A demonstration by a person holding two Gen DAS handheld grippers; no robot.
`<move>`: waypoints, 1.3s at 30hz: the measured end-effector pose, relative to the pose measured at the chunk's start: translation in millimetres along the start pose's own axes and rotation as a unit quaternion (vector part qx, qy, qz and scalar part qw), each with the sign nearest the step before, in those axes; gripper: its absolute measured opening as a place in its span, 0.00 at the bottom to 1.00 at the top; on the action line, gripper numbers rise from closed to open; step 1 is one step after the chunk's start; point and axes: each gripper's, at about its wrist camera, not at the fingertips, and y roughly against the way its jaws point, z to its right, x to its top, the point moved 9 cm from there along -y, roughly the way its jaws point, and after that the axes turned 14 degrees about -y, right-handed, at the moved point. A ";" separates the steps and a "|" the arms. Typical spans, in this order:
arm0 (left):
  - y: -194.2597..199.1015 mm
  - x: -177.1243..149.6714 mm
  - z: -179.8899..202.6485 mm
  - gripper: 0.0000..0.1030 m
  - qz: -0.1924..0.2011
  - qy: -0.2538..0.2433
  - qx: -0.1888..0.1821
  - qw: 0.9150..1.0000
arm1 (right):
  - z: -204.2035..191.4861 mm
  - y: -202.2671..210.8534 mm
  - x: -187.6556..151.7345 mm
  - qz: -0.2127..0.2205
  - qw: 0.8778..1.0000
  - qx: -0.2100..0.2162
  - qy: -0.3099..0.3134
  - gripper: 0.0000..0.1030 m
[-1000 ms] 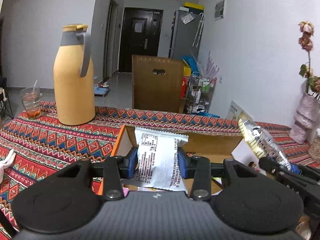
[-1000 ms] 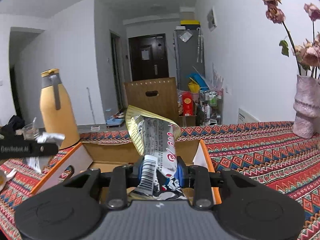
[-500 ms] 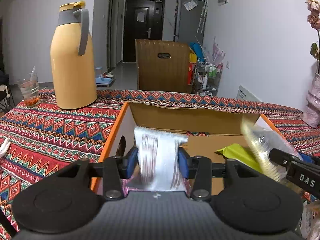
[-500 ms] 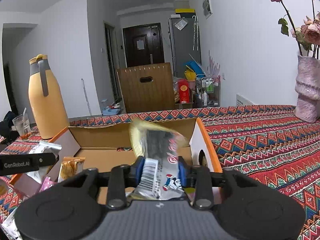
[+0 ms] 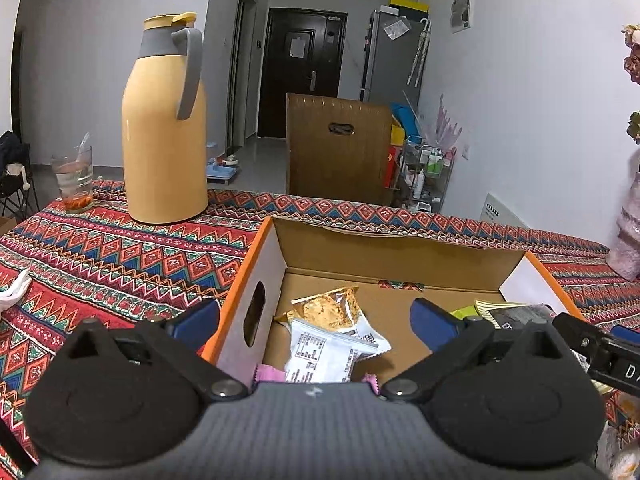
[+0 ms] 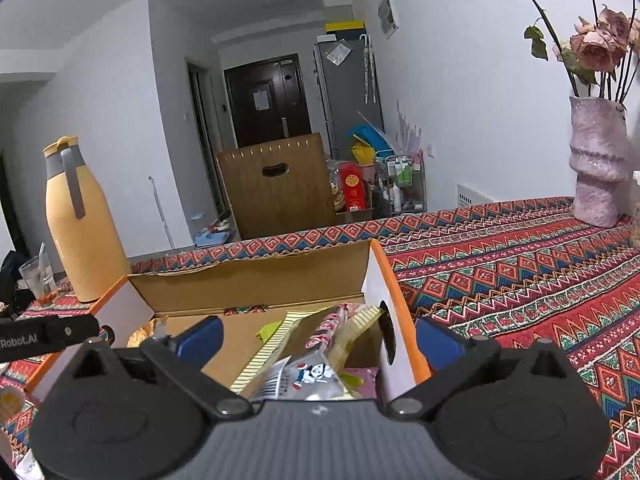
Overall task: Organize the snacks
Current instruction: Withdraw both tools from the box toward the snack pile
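Observation:
An open cardboard box with orange edges sits on the patterned tablecloth. My left gripper is open over the box's left end. Below it lies a white snack packet on an orange-brown snack bag. My right gripper is open over the box's right end. A yellow-striped snack packet with a cartoon face lies in the box beneath it, leaning toward the right wall. The right gripper's arm shows at the left wrist view's right edge.
A tall yellow thermos and a glass with a spoon stand on the table at the back left. A pink vase of dried flowers stands at the back right. A wooden chair back rises behind the table.
Both grippers lowered to the box and opened. The white packet dropped from the left gripper into the box, and the yellow-striped packet dropped from the right gripper.

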 end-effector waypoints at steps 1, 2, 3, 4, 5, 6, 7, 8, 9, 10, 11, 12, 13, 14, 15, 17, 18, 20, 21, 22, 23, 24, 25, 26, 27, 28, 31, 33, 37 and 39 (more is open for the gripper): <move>0.6 0.2 -0.2 1.00 0.000 0.001 0.000 1.000 | -0.2 0.2 0.2 0.000 1.000 -0.001 -0.001 1.00; 1.4 0.4 -0.3 1.00 0.000 0.001 -0.001 1.000 | 0.2 0.8 0.7 0.000 1.000 -0.002 -0.002 1.00; 1.5 0.5 0.8 1.00 0.000 0.001 -0.001 1.000 | 0.5 1.8 1.3 0.000 1.000 -0.003 -0.003 1.00; 2.8 0.8 1.1 1.00 0.000 0.001 -0.001 1.000 | 0.7 3.1 2.2 0.001 1.000 -0.003 -0.003 1.00; 4.4 1.1 1.7 1.00 0.001 0.001 -0.001 1.000 | 0.5 4.5 3.2 0.002 1.000 -0.003 -0.004 1.00; 6.6 1.6 2.3 1.00 0.002 0.001 -0.002 1.000 | 0.0 5.7 4.5 0.004 1.000 -0.002 -0.004 1.00; 8.7 2.4 2.9 1.00 0.004 0.000 -0.002 1.000 | -0.4 8.0 6.0 0.005 1.000 -0.001 -0.005 1.00; 11.6 3.9 3.6 1.00 0.006 -0.001 -0.002 1.000 | -1.3 10.4 7.5 0.007 1.000 0.000 -0.005 1.00; 14.8 5.9 4.0 1.00 0.010 -0.001 -0.002 1.000 | -2.3 12.9 9.4 0.010 1.000 0.001 -0.004 1.00; 19.1 8.2 3.9 1.00 0.014 -0.001 -0.001 1.000 | -3.7 16.1 11.7 0.014 1.000 0.001 -0.003 1.00; 22.6 10.1 3.6 1.00 0.017 -0.001 0.000 1.000 | -5.3 19.4 13.9 0.017 1.000 0.002 -0.001 1.00; 26.3 12.3 3.3 1.00 0.019 -0.002 0.000 1.000 | -6.7 22.3 15.6 0.019 1.000 0.000 0.001 1.00; 31.1 14.5 2.7 1.00 0.021 -0.002 0.001 1.000 | -8.0 25.8 16.8 0.021 1.000 -0.003 0.004 1.00; 35.3 16.4 2.2 1.00 0.023 -0.002 0.001 1.000 | -9.1 29.9 17.4 0.023 1.000 -0.004 0.006 1.00; 40.1 17.6 1.6 1.00 0.026 -0.002 0.001 1.000 | -10.2 34.2 18.1 0.026 1.000 -0.003 0.008 1.00; 51.5 19.0 -0.2 1.00 0.032 -0.005 0.002 0.999 | -11.9 43.6 18.4 0.028 1.000 -0.004 0.012 1.00; 57.3 19.2 -1.2 1.00 0.034 -0.006 0.002 0.999 | -12.4 48.0 18.1 0.029 0.999 -0.005 0.013 1.00; 67.3 17.6 -3.2 1.00 0.037 -0.007 0.002 0.999 | -13.9 58.5 16.4 0.029 0.999 -0.002 0.016 1.00; 71.0 17.0 -4.2 1.00 0.037 -0.008 0.002 0.999 | -14.5 63.2 15.2 0.028 0.999 -0.002 0.018 1.00; 75.0 15.7 -5.1 1.00 0.036 -0.010 0.003 0.999 | -15.1 68.3 13.7 0.028 0.999 -0.001 0.018 1.00; 79.3 13.8 -6.3 1.00 0.035 -0.010 0.003 0.999 | -15.4 73.8 11.4 0.027 0.999 0.001 0.019 1.00; 82.9 11.5 -7.1 1.00 0.035 -0.011 0.003 0.999 | -15.7 78.5 9.2 0.026 0.999 0.002 0.020 1.00; 87.7 8.7 -8.0 1.00 0.034 -0.010 0.002 0.999 | -15.8 82.6 7.1 0.024 0.999 0.002 0.020 1.00; 91.7 5.9 -9.0 1.00 0.033 -0.010 0.002 0.999 | -16.1 86.9 4.2 0.022 1.000 0.003 0.022 1.00; 96.0 2.6 -9.8 1.00 0.032 -0.009 0.001 0.999 | -16.2 91.0 0.8 0.020 1.000 0.003 0.023 1.00; 99.3 -0.5 -10.3 1.00 0.030 -0.009 0.000 0.999 | -16.6 95.9 -3.2 0.018 1.000 0.004 0.025 1.00; 110.8 -12.4 -10.6 1.00 0.024 -0.010 -0.006 1.000 | -16.0 108.5 -15.7 0.009 0.999 0.004 0.030 1.00; 116.1 -20.3 -10.3 1.00 0.018 -0.015 -0.007 1.000 | -16.2 117.3 -26.5 0.001 0.999 0.005 0.033 1.00; 128.8 -43.3 -8.3 1.00 0.004 -0.017 -0.014 1.000 | -16.0 130.6 -47.2 -0.017 0.999 0.006 0.041 1.00; 134.4 -54.9 -7.7 1.00 -0.004 -0.018 -0.017 1.000 | -15.6 137.1 -58.6 -0.027 0.999 0.005 0.042 1.00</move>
